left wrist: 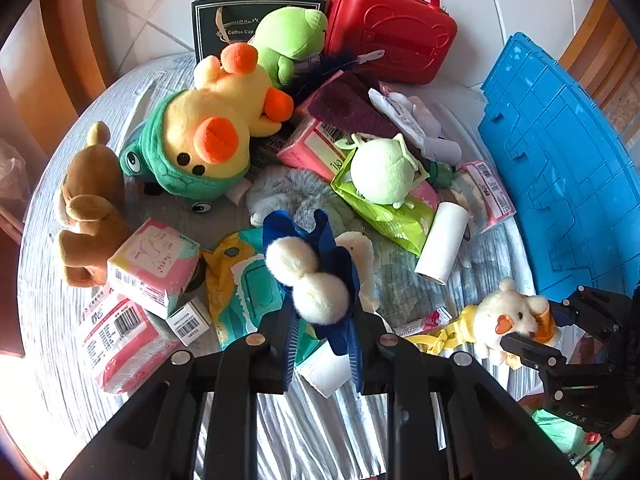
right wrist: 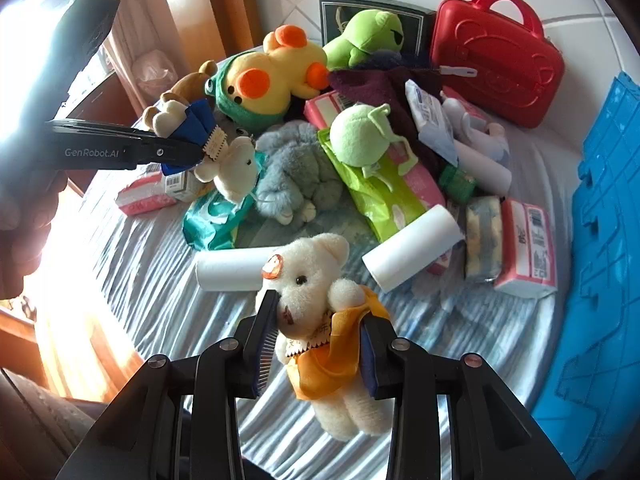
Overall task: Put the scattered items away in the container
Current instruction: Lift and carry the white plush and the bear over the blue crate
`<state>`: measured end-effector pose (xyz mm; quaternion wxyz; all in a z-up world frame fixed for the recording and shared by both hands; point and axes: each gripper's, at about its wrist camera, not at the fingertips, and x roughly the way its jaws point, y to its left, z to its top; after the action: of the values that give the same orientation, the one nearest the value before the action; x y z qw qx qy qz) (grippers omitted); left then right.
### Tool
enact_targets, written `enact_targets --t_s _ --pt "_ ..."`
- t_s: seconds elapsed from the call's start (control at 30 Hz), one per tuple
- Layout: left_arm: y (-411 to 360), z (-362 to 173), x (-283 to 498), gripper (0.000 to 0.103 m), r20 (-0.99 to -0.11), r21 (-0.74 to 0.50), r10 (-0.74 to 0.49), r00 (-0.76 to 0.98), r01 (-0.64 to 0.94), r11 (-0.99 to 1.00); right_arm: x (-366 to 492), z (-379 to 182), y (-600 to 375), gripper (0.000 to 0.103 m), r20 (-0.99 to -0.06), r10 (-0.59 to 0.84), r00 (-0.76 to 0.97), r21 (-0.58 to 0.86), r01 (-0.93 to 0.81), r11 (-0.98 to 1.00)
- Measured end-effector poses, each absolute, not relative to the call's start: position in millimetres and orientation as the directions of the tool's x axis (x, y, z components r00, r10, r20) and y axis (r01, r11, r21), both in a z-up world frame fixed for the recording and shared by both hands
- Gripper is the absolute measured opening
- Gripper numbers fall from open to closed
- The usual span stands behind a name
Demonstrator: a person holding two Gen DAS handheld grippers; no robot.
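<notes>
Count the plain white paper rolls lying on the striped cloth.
2: one white roll beside the green wipes pack, another white roll behind the held cream bear. More may be hidden.

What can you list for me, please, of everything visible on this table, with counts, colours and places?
White bear in orange dress: one, held in the right gripper.
White bear in blue dress: one, held in the left gripper.
Yellow duck plush: one, green hood, rear left.
Green frog plush: one, at the back.
Brown bear plush: one, left edge.
Pale green round plush: one, centre.
Grey furry plush: one, centre.
Red case: one, back right.
Dark box: one, behind the frog.
White rolls: at least three.
Pink packets: several, scattered.
Blue crate: one, right side.
Left gripper: shut on its bear.
Right gripper: shut on its bear.
</notes>
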<state>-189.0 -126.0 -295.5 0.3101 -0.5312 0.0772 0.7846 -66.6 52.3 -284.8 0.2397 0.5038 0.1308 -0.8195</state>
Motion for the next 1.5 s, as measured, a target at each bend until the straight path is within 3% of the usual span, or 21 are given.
enact_targets --t_s 0.9,1.5 --pt "-84.2 -165.6 -174.3 0.019 -0.780 -0.138 0.459 -0.425 -0.599 -0.789 -67.6 -115.1 130.1 0.034 -0.692 -0.305 -0.654 0.056 0.372 -0.926" --pt "13.0 -83.8 -122.3 0.019 -0.682 -0.108 0.541 -0.493 -0.663 -0.741 -49.8 -33.0 239.1 0.034 -0.561 -0.333 -0.758 0.116 0.326 -0.938"
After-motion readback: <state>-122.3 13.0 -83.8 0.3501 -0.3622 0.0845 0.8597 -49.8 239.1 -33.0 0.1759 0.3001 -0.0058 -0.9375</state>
